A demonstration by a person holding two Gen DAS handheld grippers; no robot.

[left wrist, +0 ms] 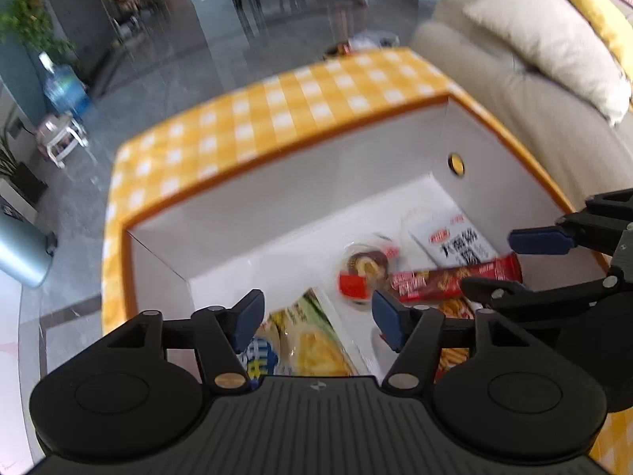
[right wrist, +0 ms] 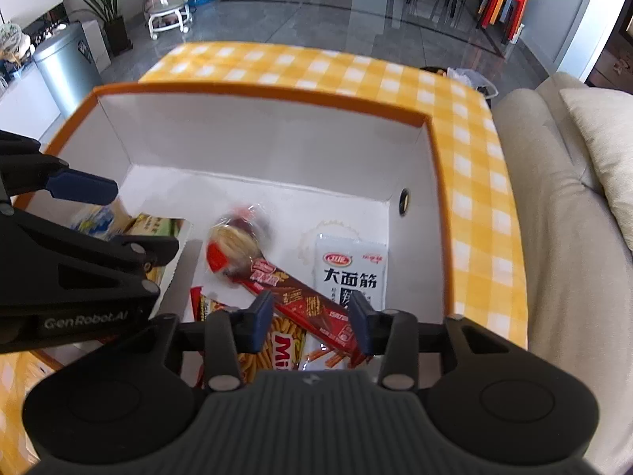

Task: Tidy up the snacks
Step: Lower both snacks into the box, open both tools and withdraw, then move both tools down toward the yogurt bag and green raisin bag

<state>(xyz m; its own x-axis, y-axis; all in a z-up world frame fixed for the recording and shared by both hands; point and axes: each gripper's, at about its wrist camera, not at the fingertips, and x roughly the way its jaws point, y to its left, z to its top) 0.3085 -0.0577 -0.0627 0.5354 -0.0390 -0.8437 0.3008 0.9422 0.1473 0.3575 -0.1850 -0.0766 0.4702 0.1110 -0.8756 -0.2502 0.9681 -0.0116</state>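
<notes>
A white box (left wrist: 277,206) (right wrist: 257,134) with an orange rim stands on a yellow checked tablecloth (left wrist: 300,103). Inside lie a round pastry (right wrist: 233,245) (left wrist: 364,269) in clear wrap, a white packet (right wrist: 352,273) (left wrist: 459,241), a long red-brown pack (right wrist: 300,301) (left wrist: 455,277), a stick-snack bag (right wrist: 277,348) and a yellow-green bag (left wrist: 312,340). My left gripper (left wrist: 318,322) (right wrist: 114,217) hangs open over the yellow-green bag without touching it. My right gripper (right wrist: 310,322) (left wrist: 514,265) is open. The red-brown pack's end lies between its pads, and I see a gap at the pads.
A beige sofa (right wrist: 554,198) with cushions runs along the table's right side. A blue-white pack (left wrist: 257,356) lies beside the yellow-green bag. On the grey floor beyond stand a metal bin (right wrist: 67,63), a water bottle (left wrist: 63,91) and a small stool (right wrist: 168,14).
</notes>
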